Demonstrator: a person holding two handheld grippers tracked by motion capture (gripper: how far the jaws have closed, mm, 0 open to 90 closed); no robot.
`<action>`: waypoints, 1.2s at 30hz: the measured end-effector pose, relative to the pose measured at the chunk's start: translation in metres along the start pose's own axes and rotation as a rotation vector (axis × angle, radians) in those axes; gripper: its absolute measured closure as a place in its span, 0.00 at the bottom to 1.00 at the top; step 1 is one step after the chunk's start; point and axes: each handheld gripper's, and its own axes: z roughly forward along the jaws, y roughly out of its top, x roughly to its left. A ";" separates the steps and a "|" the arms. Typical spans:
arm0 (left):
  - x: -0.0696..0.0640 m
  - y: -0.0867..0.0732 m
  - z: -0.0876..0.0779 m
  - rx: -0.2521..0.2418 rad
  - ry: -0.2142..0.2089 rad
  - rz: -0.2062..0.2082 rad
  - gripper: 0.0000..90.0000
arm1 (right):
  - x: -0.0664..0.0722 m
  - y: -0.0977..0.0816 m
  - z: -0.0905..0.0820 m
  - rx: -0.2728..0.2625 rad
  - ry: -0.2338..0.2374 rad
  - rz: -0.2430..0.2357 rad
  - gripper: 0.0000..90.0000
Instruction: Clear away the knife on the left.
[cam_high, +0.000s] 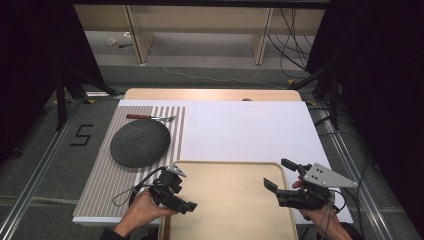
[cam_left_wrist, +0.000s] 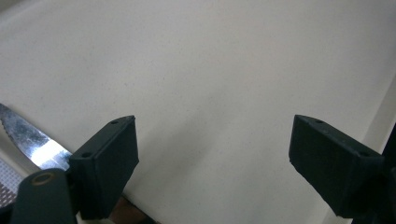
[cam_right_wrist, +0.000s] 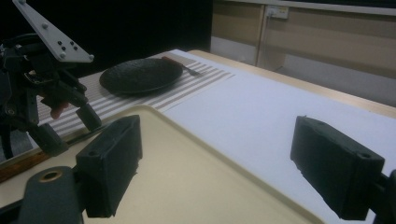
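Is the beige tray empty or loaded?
Empty: the tray has a bare beige floor, with the left gripper and right gripper open above it.

A matt, smooth beige tray (cam_high: 235, 200), a rough-textured dark plate (cam_high: 140, 142) and a glossy metal knife blade (cam_left_wrist: 28, 140).

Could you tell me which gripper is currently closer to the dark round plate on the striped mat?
The left. The left gripper sits at the tray's left edge, just in front of the plate; the right gripper is across the tray, over its right side.
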 end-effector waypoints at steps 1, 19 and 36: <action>0.000 0.000 -0.001 -0.007 -0.002 0.005 0.17 | 0.000 0.000 0.000 0.000 0.000 0.000 0.20; -0.001 0.002 -0.015 -0.200 -0.009 0.011 0.17 | 0.000 0.000 0.000 0.000 0.000 0.001 0.20; -0.001 -0.003 -0.040 -0.513 0.035 0.040 0.17 | 0.000 0.000 0.000 0.001 0.000 0.001 0.20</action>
